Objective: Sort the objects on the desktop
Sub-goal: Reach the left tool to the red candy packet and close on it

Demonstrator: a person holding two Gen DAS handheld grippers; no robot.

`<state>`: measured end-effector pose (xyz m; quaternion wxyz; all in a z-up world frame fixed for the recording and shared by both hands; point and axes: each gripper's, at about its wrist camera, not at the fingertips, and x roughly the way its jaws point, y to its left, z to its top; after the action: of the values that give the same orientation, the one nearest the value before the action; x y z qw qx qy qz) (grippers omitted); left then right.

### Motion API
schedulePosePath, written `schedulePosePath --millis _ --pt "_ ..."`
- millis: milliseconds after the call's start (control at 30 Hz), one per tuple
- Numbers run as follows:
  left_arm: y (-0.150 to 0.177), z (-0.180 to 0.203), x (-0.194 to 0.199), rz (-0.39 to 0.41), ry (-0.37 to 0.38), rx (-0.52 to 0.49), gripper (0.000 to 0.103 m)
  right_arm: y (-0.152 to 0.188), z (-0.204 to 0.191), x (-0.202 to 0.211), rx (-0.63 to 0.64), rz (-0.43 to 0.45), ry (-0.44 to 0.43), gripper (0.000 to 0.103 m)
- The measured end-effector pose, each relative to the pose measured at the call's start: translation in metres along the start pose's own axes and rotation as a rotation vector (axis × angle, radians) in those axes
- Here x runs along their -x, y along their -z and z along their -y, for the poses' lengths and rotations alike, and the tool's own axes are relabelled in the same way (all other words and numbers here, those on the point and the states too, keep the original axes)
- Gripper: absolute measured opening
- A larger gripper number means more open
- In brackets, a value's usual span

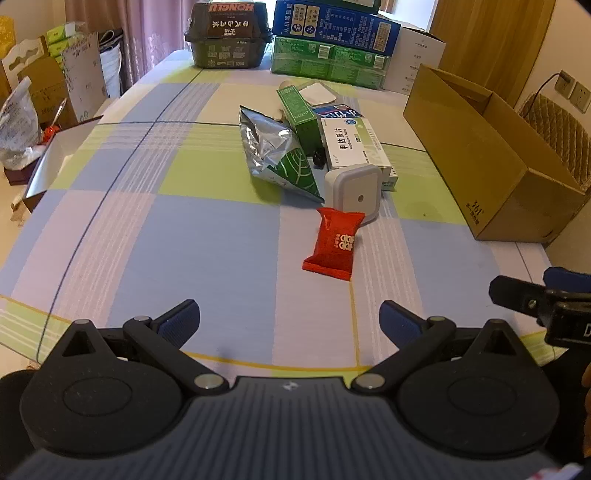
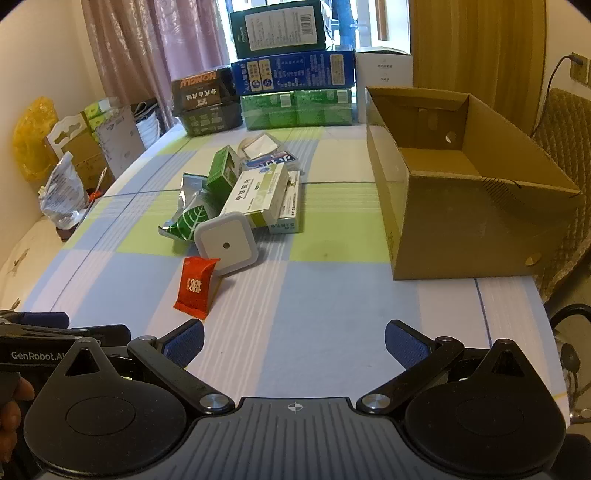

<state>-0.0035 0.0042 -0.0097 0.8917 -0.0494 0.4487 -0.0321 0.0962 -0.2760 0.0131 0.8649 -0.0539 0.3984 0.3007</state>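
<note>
Where right wrist looks: cardboard box (image 2: pixel 461 221) interior.

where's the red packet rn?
The red packet lies on the tablecloth, nearest item to both tools, its far end against the white square box; left of centre in the right wrist view.

From my remote seat I see a tabletop (image 2: pixel 332 295) covered with a checked cloth in blue, lime green and pale lilac. Behind its far end hangs a mauve curtain (image 2: pixel 147 48), with daylight coming through a window (image 2: pixel 364 22) beside it. A wooden panel (image 2: pixel 476 44) stands to the right, next to a cream wall carrying a socket (image 2: pixel 579 68) with a cable plugged in. A quilted chair back (image 2: pixel 565 125) sits just beside the tabletop's right edge. On the left, by the cream wall (image 2: pixel 40 48), cardboard packaging (image 2: pixel 85 151) and a yellow plastic bag (image 2: pixel 31 140) crowd together.
</note>
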Motion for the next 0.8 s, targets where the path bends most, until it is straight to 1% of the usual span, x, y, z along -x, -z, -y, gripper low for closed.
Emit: schedulePosePath --millis 133,367,567,633,800 --pt "0.0 0.0 -0.003 -0.007 0.005 0.002 0.102 0.0 0.001 -0.001 0.0 0.0 0.0 0.101" --pt "-0.005 0.005 -0.015 0.008 0.012 -0.064 0.1 -0.002 0.003 -0.006 0.011 0.003 0.002 0.101" --pt "-0.013 0.011 -0.038 0.022 0.019 -0.137 0.091 -0.007 0.008 -0.016 0.009 0.006 -0.001 0.101" --pt "-0.015 0.013 -0.046 0.027 0.022 -0.157 0.086 -0.009 0.011 -0.02 0.002 0.005 0.002 0.101" --pt "-0.02 0.024 -0.064 0.054 0.054 -0.221 0.078 -0.01 0.017 -0.034 0.003 -0.003 -0.004 0.101"
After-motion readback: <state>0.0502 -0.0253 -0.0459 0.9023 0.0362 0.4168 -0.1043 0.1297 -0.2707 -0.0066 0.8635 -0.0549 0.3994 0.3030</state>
